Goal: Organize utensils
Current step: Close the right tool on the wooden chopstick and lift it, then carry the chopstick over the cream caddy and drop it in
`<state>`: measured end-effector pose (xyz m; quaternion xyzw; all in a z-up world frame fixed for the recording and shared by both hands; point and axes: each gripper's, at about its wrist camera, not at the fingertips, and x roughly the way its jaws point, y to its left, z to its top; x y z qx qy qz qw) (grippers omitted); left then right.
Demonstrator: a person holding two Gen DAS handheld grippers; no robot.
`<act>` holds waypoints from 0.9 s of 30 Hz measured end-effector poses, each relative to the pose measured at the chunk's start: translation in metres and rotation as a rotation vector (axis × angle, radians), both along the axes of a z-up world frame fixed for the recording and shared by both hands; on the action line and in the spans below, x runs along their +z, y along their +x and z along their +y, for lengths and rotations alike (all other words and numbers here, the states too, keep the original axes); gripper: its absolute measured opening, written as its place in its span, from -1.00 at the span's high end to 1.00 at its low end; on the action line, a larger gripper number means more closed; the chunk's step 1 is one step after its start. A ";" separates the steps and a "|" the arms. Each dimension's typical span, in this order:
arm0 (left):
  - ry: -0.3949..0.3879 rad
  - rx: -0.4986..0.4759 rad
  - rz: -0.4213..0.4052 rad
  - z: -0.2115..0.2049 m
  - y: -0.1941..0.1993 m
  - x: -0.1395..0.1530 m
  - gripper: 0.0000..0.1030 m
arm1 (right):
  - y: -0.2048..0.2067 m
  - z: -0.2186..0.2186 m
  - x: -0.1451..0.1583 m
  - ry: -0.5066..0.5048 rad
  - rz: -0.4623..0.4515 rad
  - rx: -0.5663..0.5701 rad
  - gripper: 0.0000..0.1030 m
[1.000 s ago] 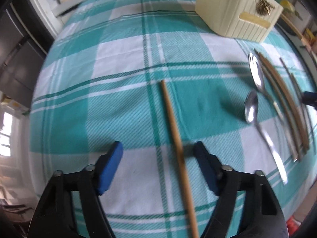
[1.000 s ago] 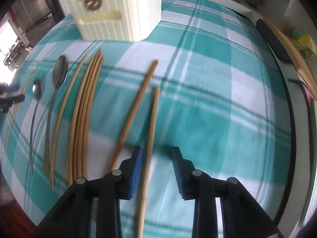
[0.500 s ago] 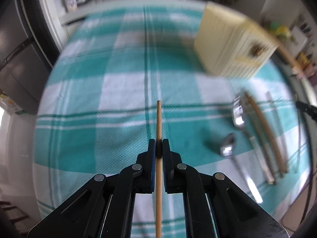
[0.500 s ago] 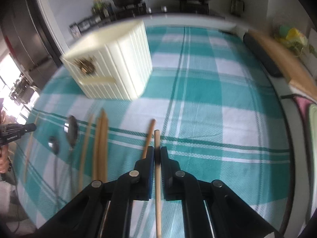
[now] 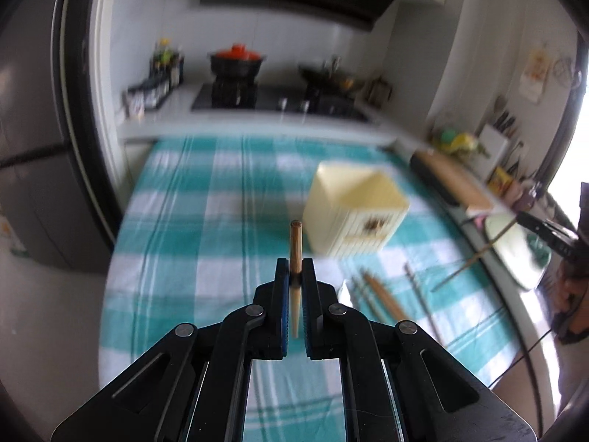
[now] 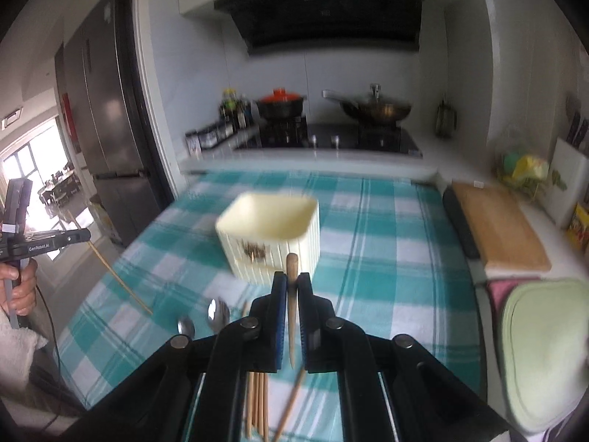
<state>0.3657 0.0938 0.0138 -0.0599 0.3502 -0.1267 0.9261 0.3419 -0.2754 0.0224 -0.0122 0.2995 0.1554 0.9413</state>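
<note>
2 claws, left claw (image 5: 295,276) and right claw (image 6: 292,283), each clamp 1 chopstick (image 5: 295,246) (image 6: 291,294) above the table.

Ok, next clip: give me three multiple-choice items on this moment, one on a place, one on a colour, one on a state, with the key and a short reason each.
1. Where does the cream utensil holder stand?
A. on the checked tablecloth
B. on the stove
C. on the cutting board

2. What colour is the lid of the pot on the stove?
A. green
B. red-orange
C. white

3. How is the left gripper?
A. wide open, empty
B. shut on a spoon
C. shut on a wooden chopstick

Key: 1 A, teal-and-white cloth surrounds its base. 2 B, the lid shows red-orange in both views. 3 C, the blue pads pinch the stick, its tip poking out ahead.
</note>
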 end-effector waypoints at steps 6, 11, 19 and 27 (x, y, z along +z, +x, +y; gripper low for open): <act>-0.059 -0.023 -0.120 -0.028 0.051 0.076 0.92 | 0.053 0.024 0.061 0.034 -0.139 -0.008 0.87; -0.053 -0.009 -0.162 -0.061 0.094 0.097 0.91 | 0.103 0.051 0.082 0.040 -0.200 -0.008 0.88; -0.018 -0.016 0.066 -0.103 0.172 0.020 0.91 | 0.164 0.083 0.020 0.017 -0.003 0.001 0.88; -0.008 0.019 0.177 -0.121 0.197 -0.023 0.72 | 0.199 0.090 -0.035 -0.010 0.130 -0.012 0.70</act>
